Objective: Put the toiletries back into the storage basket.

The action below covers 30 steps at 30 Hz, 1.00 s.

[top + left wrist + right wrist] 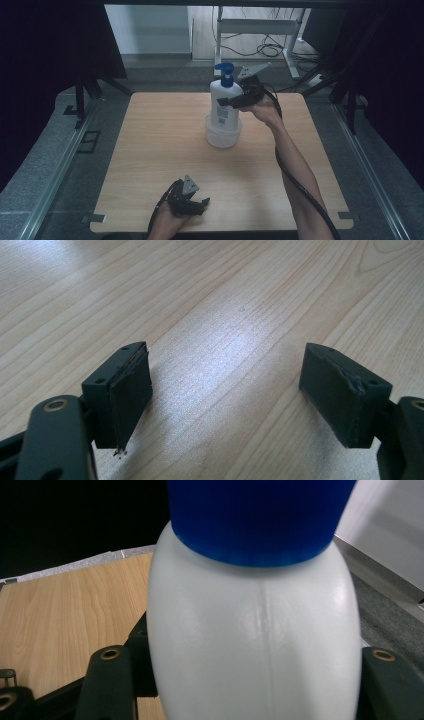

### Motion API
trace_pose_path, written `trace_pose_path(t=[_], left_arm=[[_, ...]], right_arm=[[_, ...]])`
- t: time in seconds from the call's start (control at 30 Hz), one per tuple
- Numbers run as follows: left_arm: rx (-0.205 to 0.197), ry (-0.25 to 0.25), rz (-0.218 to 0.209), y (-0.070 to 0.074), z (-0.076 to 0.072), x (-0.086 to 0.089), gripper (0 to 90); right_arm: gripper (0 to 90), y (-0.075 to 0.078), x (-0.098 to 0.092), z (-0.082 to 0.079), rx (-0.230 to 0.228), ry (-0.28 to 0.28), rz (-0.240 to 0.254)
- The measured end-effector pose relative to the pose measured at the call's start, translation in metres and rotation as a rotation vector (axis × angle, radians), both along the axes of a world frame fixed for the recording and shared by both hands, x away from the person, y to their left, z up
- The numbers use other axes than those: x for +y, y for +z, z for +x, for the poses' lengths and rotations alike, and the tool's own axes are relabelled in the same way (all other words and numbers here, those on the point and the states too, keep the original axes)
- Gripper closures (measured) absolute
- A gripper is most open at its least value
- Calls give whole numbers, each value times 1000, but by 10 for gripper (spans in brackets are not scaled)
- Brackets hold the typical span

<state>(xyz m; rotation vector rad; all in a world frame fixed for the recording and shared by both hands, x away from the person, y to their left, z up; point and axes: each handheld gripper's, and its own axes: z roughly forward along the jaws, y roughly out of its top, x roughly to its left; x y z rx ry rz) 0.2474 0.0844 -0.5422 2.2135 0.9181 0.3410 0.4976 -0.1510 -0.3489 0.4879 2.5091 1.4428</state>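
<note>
On the wooden worktop (165, 145), toward its far edge, our right gripper (231, 101) has its fingers clamped on the white pump bottle (224, 102), which stands in a clear cup (223, 134). We judge the light cup could tip or drag if the bottle tilts. Near the front edge, our left gripper (200, 204) rests with fingers wide apart, holding nothing.

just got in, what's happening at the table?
A person works with a tool in each hand. The right tool is clamped on a white pump bottle with a blue pump, whose base sits in a small clear cup near the far middle of the table. Whether the bottle rests on the cup's bottom can't be told. The left tool sits at the near edge, jaws open, holding nothing.
</note>
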Motion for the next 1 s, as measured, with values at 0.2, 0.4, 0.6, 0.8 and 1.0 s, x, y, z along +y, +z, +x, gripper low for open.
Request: trace_pose_path(t=[0.2, 0.4, 0.6, 0.8, 1.0], left_arm=[[-1, 0, 0, 0, 0, 0, 204], [1, -1, 2, 0, 0, 0, 204], [1, -1, 1, 0, 0, 0, 203], [3, -2, 1, 0, 0, 0, 203], [3, -1, 1, 0, 0, 0, 203]], right_arm=[[380, -8, 4, 1, 4, 5, -4], [380, -20, 9, 3, 8, 10, -20], [380, -32, 12, 3, 11, 13, -39], [379, -41, 14, 3, 16, 15, -46], [379, -53, 13, 4, 24, 8, -59]])
